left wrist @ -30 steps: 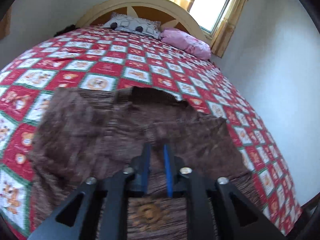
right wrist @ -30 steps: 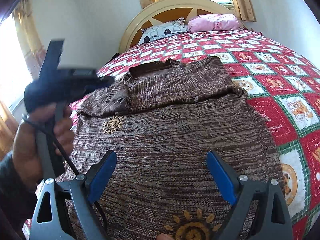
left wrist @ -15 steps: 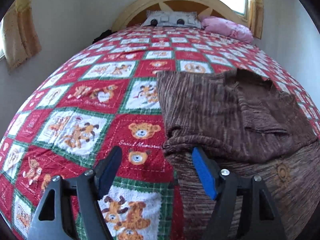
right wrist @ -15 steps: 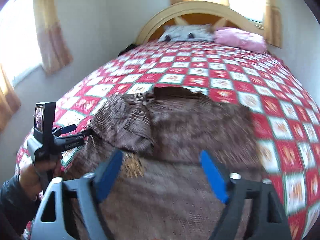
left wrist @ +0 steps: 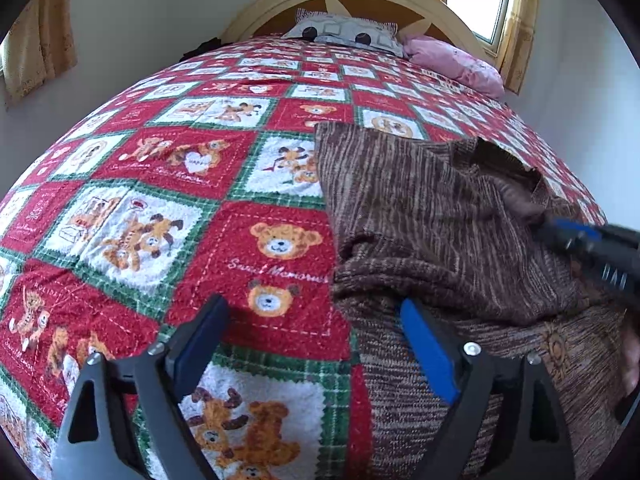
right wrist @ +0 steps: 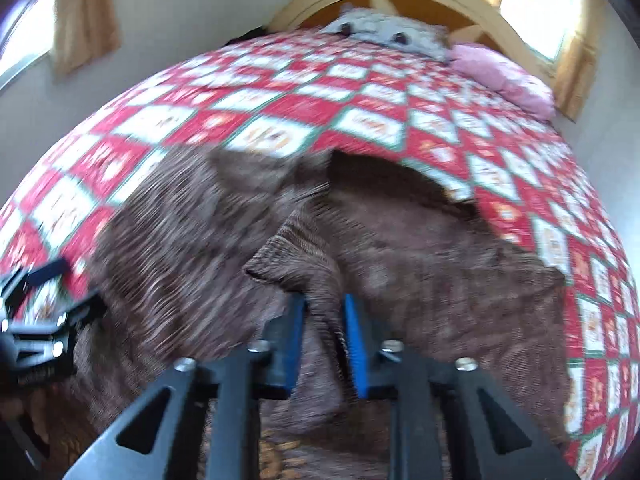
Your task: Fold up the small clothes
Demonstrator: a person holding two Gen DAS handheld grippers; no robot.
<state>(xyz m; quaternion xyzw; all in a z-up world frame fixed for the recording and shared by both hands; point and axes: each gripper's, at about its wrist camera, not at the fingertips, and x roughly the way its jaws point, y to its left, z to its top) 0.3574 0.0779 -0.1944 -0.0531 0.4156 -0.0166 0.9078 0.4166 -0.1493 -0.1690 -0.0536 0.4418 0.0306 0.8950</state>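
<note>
**Right gripper pinching the sweater**

The right gripper point(right wrist: 323, 316), jaws just closing, is clamping a brown sweater point(right wrist: 420, 264) fold. The left gripper point(left wrist: 310, 330), just opening, is hanging empty over the sweater's edge on the bear-print quilt point(left wrist: 160, 208); pillows point(left wrist: 348, 32) are lying beyond

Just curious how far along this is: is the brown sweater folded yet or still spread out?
Partly folded. On the brown sweater one sleeve side lies doubled over the body; the right gripper pinches another fold.
</note>
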